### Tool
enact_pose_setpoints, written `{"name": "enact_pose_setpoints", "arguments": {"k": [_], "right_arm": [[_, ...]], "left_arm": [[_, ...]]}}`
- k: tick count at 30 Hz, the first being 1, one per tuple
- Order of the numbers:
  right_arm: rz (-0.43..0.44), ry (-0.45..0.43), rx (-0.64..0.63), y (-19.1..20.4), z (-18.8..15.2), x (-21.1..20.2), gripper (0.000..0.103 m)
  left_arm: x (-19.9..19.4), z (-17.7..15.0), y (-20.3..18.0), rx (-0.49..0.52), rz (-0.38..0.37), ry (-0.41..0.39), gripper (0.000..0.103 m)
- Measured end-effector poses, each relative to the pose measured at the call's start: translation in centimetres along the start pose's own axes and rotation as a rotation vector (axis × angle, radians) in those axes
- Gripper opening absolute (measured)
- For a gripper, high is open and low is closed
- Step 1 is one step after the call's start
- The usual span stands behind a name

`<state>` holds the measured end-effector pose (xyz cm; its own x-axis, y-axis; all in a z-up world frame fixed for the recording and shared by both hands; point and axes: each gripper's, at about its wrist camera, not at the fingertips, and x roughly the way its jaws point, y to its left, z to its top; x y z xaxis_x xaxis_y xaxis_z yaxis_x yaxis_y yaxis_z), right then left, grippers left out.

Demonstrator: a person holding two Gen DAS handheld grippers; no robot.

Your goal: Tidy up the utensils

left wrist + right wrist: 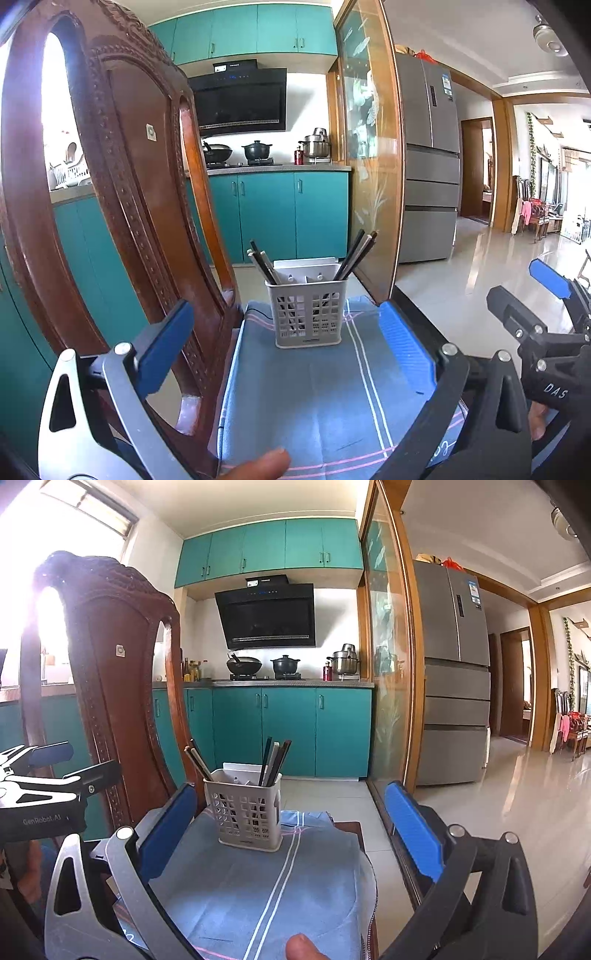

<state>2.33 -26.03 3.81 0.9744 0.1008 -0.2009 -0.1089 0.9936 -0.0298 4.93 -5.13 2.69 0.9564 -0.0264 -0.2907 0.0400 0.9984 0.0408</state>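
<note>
Utensil basket (307,312) with chopsticks (357,254) stands ahead of both spread, empty tongs (288,350) (291,830).

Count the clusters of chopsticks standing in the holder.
2. One cluster leans left at the holder's left corner; the other leans right at its right corner. Lower ends are hidden, so single sticks could be missed.

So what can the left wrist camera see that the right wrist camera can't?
Only the left wrist view shows a white dish rack through the chair back, and the right gripper at its side. Only the right wrist view shows the window, the bottles beside the stove, and the left gripper. Both show the utensil basket with chopsticks on the blue cloth, the wooden chair and the fridge.
</note>
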Motion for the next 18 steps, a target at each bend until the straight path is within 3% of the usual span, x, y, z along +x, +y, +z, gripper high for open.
{"name": "enact_pose_setpoints", "arguments": {"k": [18], "right_arm": [[-0.004, 0.001, -0.039, 0.63, 0.19, -0.30, 0.100]], "left_arm": [[-0.69, -0.11, -0.17, 0.002, -0.011, 0.004, 0.099]]}}
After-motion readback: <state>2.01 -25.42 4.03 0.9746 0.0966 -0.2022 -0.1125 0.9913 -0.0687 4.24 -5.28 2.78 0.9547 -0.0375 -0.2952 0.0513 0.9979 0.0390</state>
